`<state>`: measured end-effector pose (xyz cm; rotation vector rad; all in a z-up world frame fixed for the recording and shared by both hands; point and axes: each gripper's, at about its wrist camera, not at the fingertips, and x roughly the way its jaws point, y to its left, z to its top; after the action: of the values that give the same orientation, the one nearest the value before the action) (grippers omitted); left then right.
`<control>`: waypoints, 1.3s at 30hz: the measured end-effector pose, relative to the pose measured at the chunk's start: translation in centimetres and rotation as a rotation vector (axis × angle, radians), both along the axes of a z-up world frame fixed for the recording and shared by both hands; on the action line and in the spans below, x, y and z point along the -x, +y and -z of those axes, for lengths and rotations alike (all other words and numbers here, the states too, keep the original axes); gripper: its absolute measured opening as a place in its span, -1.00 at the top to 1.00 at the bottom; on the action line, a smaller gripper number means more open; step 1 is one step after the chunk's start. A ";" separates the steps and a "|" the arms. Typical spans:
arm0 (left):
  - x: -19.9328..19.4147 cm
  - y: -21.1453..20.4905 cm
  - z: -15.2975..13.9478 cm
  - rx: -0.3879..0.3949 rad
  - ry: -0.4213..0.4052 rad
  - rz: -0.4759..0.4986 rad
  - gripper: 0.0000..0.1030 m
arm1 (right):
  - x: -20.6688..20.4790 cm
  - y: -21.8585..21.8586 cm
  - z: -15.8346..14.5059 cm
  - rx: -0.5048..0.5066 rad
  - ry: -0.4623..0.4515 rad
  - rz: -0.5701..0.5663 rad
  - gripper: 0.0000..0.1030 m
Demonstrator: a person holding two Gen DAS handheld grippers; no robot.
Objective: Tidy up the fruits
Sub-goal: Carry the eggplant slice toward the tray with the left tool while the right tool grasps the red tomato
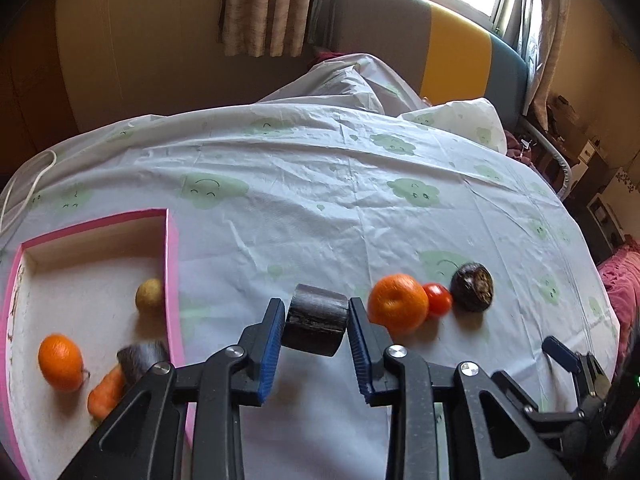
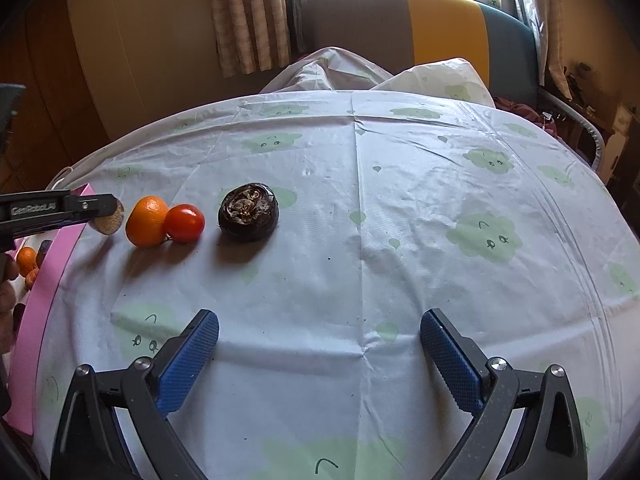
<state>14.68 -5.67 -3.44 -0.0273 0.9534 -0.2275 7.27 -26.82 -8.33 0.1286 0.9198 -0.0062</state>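
Note:
My left gripper (image 1: 316, 322) is shut on a dark cylindrical chunk (image 1: 316, 326) and holds it above the cloth, just right of the pink box (image 1: 172, 264). The box holds an orange (image 1: 60, 362), a small yellowish fruit (image 1: 150, 295), a carrot-like piece (image 1: 106, 394) and another dark chunk (image 1: 140, 358). On the cloth to the right lie an orange (image 1: 396, 304), a red tomato (image 1: 438, 299) and a dark round fruit (image 1: 472, 286). My right gripper (image 2: 320, 344) is open and empty, nearer than the row: orange (image 2: 146, 221), tomato (image 2: 184, 223), dark fruit (image 2: 248, 217).
The table wears a white cloth with green cloud faces (image 2: 400, 220). A cloth-draped chair (image 1: 352, 80) and a grey, yellow and blue sofa back (image 1: 440, 40) stand behind. A white cable (image 1: 36, 180) lies at the table's far left edge. Clutter stands at the right (image 1: 580, 152).

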 end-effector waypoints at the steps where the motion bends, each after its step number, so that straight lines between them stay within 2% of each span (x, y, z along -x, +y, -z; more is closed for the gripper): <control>1: 1.2 -0.1 -0.2 0.005 -0.010 0.009 0.38 | -0.1 0.1 0.0 0.009 0.004 -0.001 -1.00; 7: 8.0 -1.9 0.9 -0.002 -0.056 0.100 0.38 | -0.1 0.4 0.1 0.040 0.019 -0.002 -1.00; 10: 9.4 -2.6 2.5 -0.034 -0.045 0.110 0.46 | -0.2 0.5 0.1 0.049 0.025 -0.006 -1.00; 14: 9.6 -2.5 3.0 -0.023 -0.039 0.113 0.46 | -0.2 0.4 -0.1 0.051 0.031 -0.027 -0.99; 15: 9.5 -2.4 2.9 -0.012 -0.034 0.108 0.46 | -0.1 0.3 -0.3 0.056 0.026 -0.034 -0.85; 16: 9.3 -2.2 3.0 0.004 -0.027 0.102 0.46 | 0.0 0.4 -0.7 0.058 0.015 -0.053 -0.51; 18: 9.2 -2.0 3.1 0.020 -0.023 0.093 0.46 | -0.1 0.6 -1.4 0.063 0.005 -0.089 -0.09; 19: 9.3 -2.0 3.2 0.020 -0.024 0.091 0.46 | -0.1 0.7 -1.8 0.059 -0.006 -0.108 -0.03; 23: 9.3 -1.8 3.3 0.038 -0.021 0.085 0.46 | -0.9 1.7 -3.5 0.021 -0.031 -0.194 -0.01; 28: 9.5 -1.6 3.4 0.050 -0.031 0.088 0.46 | -2.9 3.6 -4.6 0.030 -0.032 -0.287 -0.01; 33: 9.6 -1.2 3.5 0.072 -0.033 0.085 0.46 | -4.4 7.6 -5.0 0.146 -0.013 -0.521 -0.01; 39: 9.7 -1.3 3.5 0.072 -0.040 0.086 0.46 | -6.9 10.3 -2.9 0.280 0.034 -0.634 -0.01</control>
<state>4.97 -6.96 -6.93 -0.0477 0.9073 -0.3411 14.16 -16.55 -5.47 -0.4270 0.9520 0.4501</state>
